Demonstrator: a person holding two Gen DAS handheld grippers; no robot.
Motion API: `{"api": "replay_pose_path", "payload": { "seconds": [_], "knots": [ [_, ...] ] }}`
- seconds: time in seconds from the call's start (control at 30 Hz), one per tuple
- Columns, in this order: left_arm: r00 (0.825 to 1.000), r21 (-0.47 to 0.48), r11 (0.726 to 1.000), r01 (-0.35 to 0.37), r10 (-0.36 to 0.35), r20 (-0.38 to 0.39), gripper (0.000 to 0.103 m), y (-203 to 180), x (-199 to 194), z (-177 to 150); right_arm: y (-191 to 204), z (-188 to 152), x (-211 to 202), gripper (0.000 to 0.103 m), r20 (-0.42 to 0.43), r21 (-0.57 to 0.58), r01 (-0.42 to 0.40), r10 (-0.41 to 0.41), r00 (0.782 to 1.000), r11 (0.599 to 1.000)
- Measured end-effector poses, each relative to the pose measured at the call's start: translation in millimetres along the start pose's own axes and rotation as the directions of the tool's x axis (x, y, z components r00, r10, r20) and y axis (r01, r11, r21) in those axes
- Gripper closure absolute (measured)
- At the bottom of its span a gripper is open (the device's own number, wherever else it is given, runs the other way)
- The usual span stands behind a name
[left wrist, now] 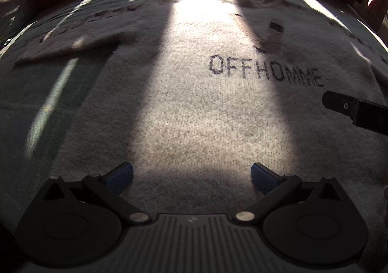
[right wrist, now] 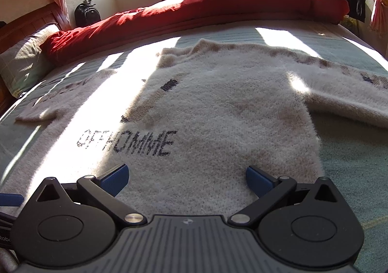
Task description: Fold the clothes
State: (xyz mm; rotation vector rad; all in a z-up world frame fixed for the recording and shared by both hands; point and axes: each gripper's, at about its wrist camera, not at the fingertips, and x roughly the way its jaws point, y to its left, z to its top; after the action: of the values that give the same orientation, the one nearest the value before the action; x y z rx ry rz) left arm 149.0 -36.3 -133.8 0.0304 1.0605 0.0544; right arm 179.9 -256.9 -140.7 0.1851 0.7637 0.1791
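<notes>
left hand-held gripper [left wrist: 191, 172]: jaws wide, holding nothing, above the sweater's lower body
right hand-held gripper [right wrist: 186, 176]: jaws wide, holding nothing
sweater [right wrist: 218, 108]: cream knit, flat on the bed [right wrist: 351, 159], sleeves spread, just ahead of both
red duvet [right wrist: 218, 6]: beyond the sweater

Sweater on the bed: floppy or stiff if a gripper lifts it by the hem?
Likely floppy: the sweater lies limp on the bed, with sleeves sprawled out. The fuzzy knit should grip the pads rather than slip. Probably light but bulky, so one pinch would let the rest drape and drag.
</notes>
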Motion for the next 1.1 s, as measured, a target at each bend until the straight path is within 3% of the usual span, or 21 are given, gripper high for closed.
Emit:
{"api": "replay_pose_path", "payload": {
  "seconds": [0.23,0.47,0.8,1.1],
  "knots": [
    [1.0,0.002,1.0,-0.017,0.017,0.019,0.001,-2.9,-0.5,1.7,-0.2,3.3,-9.4,0.0,0.006,0.004,-0.038,0.038,0.999,0.999],
    [0.999,-0.018,1.0,-0.025,0.025,0.04,0.0,-0.9,-1.3,-2.6,18.7,-0.1,-18.1,0.0,-0.001,-0.101,-0.065,0.066,0.998,0.993],
    [0.998,-0.047,0.998,-0.049,0.051,0.045,0.0,0.6,-7.3,-14.7,40.5,-23.5,-16.7,0.0,-0.035,-0.246,-0.04,0.033,0.999,0.968],
    [0.998,-0.043,0.997,-0.064,0.066,0.024,0.0,-2.9,-9.8,-18.3,38.7,-27.3,-19.8,0.0,-0.039,-0.268,-0.039,0.03,0.999,0.963]
  ]
}}
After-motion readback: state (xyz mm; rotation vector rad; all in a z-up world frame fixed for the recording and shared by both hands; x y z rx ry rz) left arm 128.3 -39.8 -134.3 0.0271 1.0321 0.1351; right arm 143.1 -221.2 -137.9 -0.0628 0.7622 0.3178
